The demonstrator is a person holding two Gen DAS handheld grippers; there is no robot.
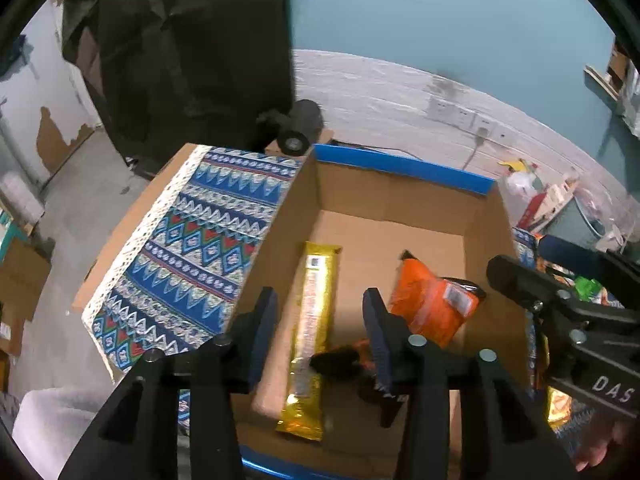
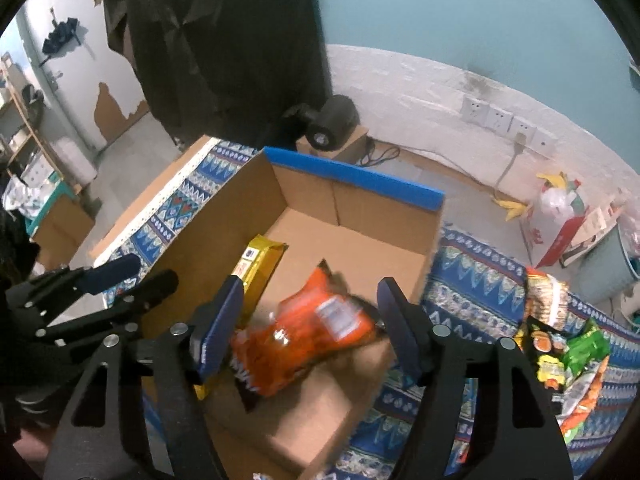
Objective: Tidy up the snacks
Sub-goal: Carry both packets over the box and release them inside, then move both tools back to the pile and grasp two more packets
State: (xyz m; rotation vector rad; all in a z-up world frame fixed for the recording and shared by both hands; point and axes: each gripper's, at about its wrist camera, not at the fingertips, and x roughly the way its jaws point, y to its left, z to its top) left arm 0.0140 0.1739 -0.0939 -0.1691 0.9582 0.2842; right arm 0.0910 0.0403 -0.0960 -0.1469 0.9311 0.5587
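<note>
An open cardboard box with a blue rim stands on a patterned blue cloth. A long gold snack bar lies on the box floor at the left. An orange snack bag, blurred, lies beside it to the right. My left gripper hovers open over the gold bar, its pads clear of it. My right gripper is open above the orange bag with nothing gripped. In the left wrist view, the right gripper sits at the box's right wall.
Several loose snack packets lie on the cloth right of the box. A black cylinder sits on a small carton behind the box. A dark garment hangs at the back. Bags and wall sockets are at the far right.
</note>
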